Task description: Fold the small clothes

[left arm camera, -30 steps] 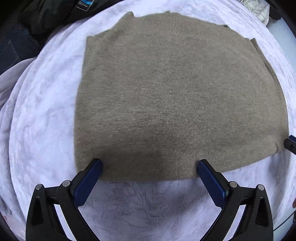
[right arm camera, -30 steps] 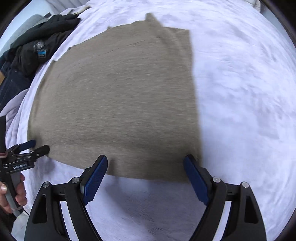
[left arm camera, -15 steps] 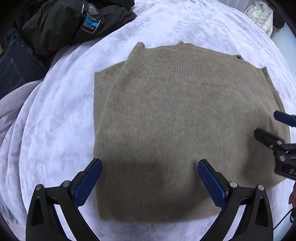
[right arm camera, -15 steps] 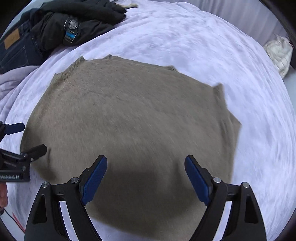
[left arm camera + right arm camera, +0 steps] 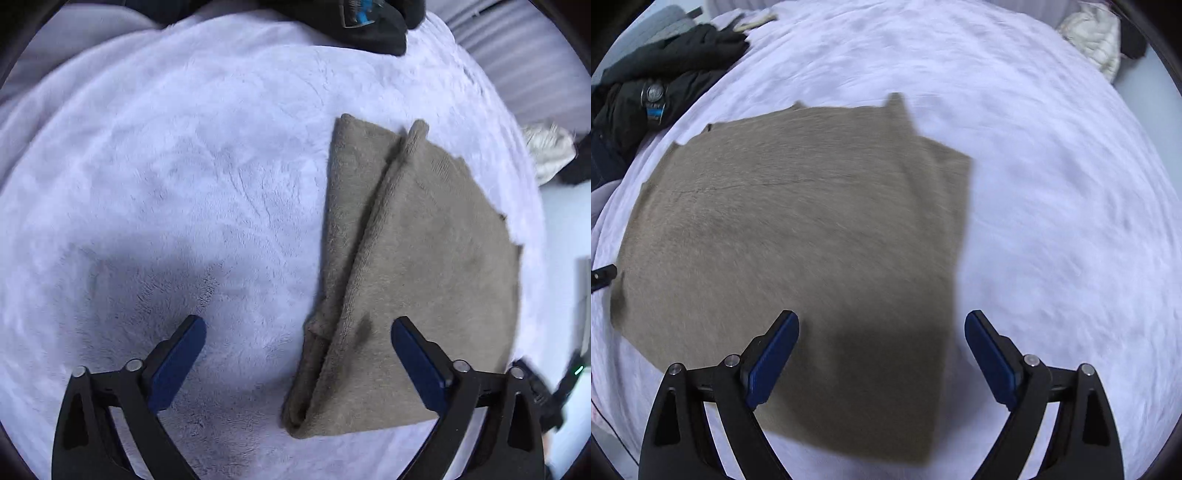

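Two hand-held grippers hang over a bed, each pointing steeply down, each with its blue-padded jaws standing wide and nothing clamped between them. Nearest in the left wrist view, the left hand-held gripper (image 5: 297, 363) spans the folded left edge of a taupe knit sweater (image 5: 424, 266); its right pad is over the knit and its left pad over bare blanket (image 5: 166, 184), and whether either pad touches cannot be told. Nearest in the right wrist view, the right hand-held gripper (image 5: 882, 354), whose jaws have just been opening, straddles the sweater's (image 5: 798, 243) right edge, the left pad above the fabric and the right pad above the white plush blanket (image 5: 1052, 221).

Beyond the pads, the sweater lies flat on the blanket, folded into a rough rectangle, with a doubled layer showing along one side and small corners sticking out at the far edge. The right view is blurred.

Farther off, a heap of dark clothes (image 5: 653, 81) with a small blue-and-white tag sits at the blanket's far left edge, well apart from the sweater. At the far right a pale quilted garment (image 5: 1093, 37) lies bunched near the bed's edge.
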Demonstrator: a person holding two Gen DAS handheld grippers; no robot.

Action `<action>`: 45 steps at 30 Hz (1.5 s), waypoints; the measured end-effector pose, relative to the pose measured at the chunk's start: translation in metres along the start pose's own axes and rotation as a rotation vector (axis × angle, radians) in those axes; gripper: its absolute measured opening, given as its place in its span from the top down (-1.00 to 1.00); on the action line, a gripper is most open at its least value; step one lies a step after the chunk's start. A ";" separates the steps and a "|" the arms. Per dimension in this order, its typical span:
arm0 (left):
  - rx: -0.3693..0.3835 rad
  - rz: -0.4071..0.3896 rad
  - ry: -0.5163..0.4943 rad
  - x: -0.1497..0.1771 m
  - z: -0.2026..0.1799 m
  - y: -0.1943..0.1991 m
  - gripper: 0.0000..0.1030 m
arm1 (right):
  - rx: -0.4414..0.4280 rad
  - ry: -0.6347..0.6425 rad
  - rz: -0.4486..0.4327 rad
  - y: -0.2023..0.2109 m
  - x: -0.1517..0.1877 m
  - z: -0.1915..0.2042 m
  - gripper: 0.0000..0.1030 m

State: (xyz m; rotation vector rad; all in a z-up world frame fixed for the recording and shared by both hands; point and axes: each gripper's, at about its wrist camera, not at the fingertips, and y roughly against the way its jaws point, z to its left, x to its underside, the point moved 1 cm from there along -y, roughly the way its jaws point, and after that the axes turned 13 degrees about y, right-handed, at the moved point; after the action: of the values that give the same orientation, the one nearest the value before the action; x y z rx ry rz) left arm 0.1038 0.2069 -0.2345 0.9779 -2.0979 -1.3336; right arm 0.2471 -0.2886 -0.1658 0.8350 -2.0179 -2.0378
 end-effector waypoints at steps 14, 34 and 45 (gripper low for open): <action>0.036 0.071 -0.147 0.015 -0.076 -0.043 0.21 | -0.089 0.012 -0.003 0.025 0.040 0.050 -0.81; 0.081 0.097 -0.136 0.006 -0.070 -0.063 -0.05 | 0.197 -0.034 -0.004 -0.085 -0.175 0.087 -0.99; 0.044 0.044 -0.244 0.024 -0.077 -0.065 -0.55 | 0.352 0.035 -0.074 -0.052 -0.114 0.122 -0.99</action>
State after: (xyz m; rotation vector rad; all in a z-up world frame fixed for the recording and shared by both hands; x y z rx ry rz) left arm 0.1629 0.1261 -0.2612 0.8153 -2.3227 -1.4534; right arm 0.2973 -0.1231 -0.1923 1.0102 -2.3980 -1.7110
